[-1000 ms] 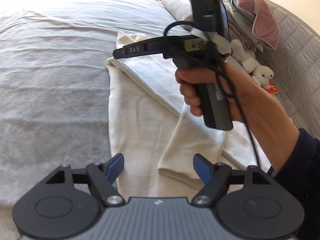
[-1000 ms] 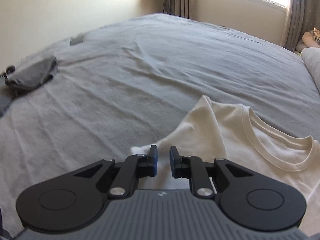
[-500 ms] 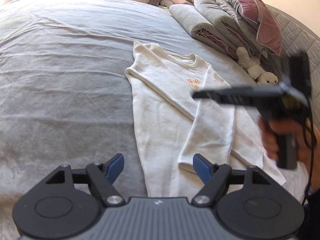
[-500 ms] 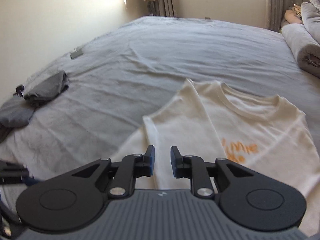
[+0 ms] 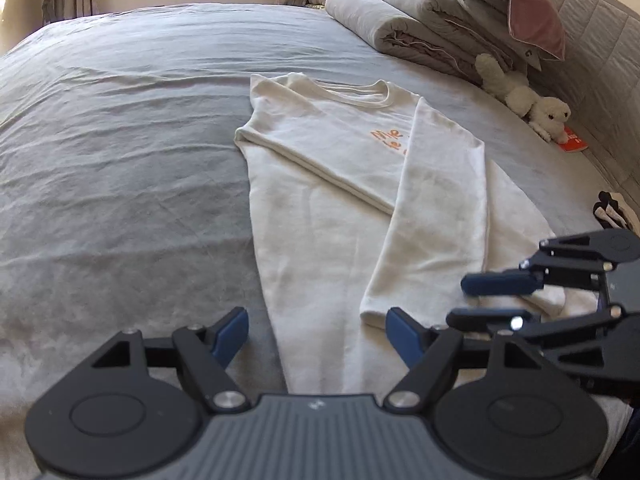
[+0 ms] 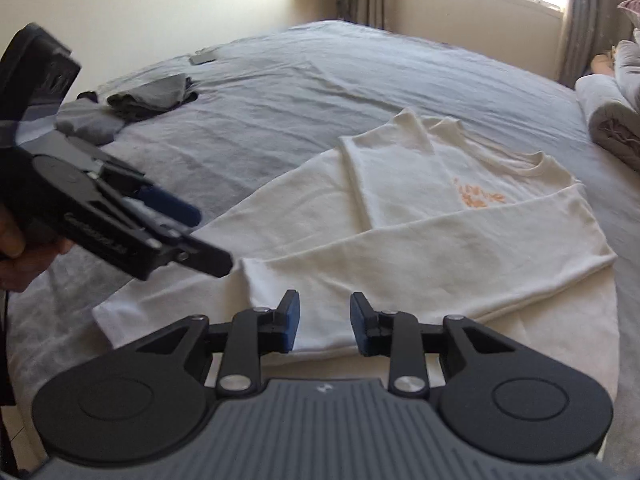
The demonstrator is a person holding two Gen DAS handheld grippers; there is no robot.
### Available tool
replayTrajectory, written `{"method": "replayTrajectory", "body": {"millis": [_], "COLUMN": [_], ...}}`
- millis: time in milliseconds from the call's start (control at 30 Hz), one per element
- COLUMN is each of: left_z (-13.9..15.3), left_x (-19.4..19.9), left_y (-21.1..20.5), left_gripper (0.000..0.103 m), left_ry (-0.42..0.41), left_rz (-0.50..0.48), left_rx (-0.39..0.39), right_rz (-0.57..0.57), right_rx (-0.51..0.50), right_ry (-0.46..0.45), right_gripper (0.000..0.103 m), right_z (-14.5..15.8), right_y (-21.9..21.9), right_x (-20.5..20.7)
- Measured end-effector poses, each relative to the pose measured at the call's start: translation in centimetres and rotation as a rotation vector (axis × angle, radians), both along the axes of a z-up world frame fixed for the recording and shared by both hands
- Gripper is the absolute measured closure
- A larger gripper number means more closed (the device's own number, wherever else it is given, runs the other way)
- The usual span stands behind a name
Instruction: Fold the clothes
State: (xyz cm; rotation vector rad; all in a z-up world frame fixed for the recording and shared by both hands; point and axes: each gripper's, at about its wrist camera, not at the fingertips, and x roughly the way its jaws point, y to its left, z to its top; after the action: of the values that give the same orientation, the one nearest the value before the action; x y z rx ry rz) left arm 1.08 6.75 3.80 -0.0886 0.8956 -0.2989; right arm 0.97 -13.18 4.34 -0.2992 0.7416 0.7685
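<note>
Cream shirt (image 5: 352, 200) flat on bed (image 5: 120, 160), both sleeves crossed over chest; hem at 6 o'clock unfolded, your call. Left tool (image 5: 316, 336) spread wide, right tool (image 6: 324, 322) parted, both empty

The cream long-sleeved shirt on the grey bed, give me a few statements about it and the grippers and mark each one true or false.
1. The cream long-sleeved shirt lies flat on the grey bed sheet with both sleeves folded across its front. True.
2. The left gripper is clamped on the shirt's hem. False: its jaws are wide open and hold nothing.
3. The right gripper is open and empty. True.
4. The shirt's print is blue. False: it is orange lettering.
5. A white plush toy lies by the padded headboard. True.
</note>
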Motion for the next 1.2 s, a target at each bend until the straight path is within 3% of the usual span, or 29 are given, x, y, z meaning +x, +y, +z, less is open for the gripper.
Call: {"method": "replayTrajectory", "body": {"millis": [100,333,533,867,1200], "left_z": [-0.1,-0.6,-0.2,0.1,-0.6], "left_x": [0.1,0.0,-0.1,-0.4,-0.5], "left_y": [-0.1,-0.7,-0.3,-1.0,-1.8], "left_gripper": [0.026,0.026,0.026,0.026,0.026], "left_ry": [0.000,0.005,0.004,-0.004,-0.002], "left_rz": [0.001,-0.011,0.005,-0.014,-0.029], "left_rx": [0.005,0.043,0.020,0.019,0.057], "right_rz": [0.057,0.081,0.049,-0.035,-0.047], "right_rx": [-0.058,-0.049,0.043,0.059,0.017], "right_ry": [-0.006,0.011,0.019,0.028,0.057], "right_gripper": [0.070,0.068,0.069,0.069,0.066], "right_z": [-1.0,-1.2,0.3,0.1,-0.7], "right_y": [1.1,1.6,0.5,-0.6,-0.6], "right_x": [-1.3,-1.8,-1.4,-0.4,-0.1]}}
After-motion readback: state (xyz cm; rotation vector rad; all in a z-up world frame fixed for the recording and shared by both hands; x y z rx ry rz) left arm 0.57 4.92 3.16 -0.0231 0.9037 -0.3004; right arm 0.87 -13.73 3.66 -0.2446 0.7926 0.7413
